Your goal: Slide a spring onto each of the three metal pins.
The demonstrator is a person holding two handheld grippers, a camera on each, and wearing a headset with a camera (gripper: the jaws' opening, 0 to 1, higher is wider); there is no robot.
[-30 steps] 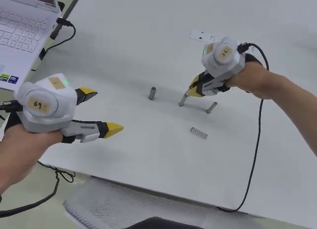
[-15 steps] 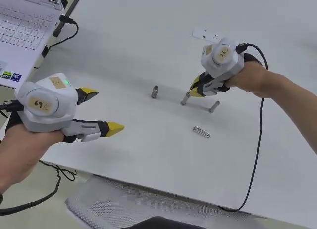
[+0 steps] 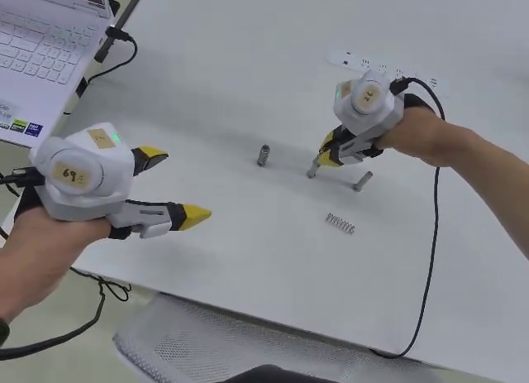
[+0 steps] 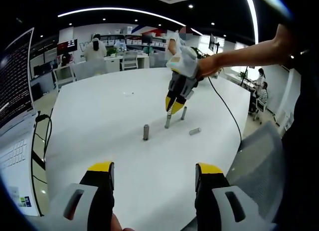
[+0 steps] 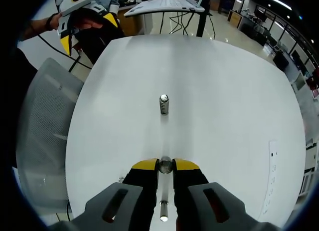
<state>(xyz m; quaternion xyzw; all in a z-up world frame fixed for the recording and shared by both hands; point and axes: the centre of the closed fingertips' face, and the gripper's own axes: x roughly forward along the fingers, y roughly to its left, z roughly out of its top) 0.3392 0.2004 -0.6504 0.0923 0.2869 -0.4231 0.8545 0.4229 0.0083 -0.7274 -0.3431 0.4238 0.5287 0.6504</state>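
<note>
Three metal pins stand in a row mid-table. The left pin (image 3: 263,155) (image 5: 164,104) (image 4: 146,132) wears a spring. My right gripper (image 3: 331,158) (image 5: 165,165) is shut on a spring (image 5: 165,165), held at the top of the middle pin (image 3: 312,169) (image 4: 168,122). Behind its jaws stands the right pin (image 3: 361,181) (image 4: 183,113), which is bare. A loose spring (image 3: 340,223) (image 4: 195,131) lies on the table nearer me. At the table's front left, far from the pins, my left gripper (image 3: 173,187) (image 4: 155,171) hovers open and holds nothing.
A laptop (image 3: 41,35) with a plugged cable (image 3: 116,44) sits at the far left. A white power strip (image 3: 372,64) lies behind the right gripper, whose cable (image 3: 430,234) runs off the front edge. A mesh chair (image 3: 190,350) stands below that edge.
The picture has shifted a little with my head. The right gripper keeps the spring at the middle pin and the left gripper stays open in its place.
</note>
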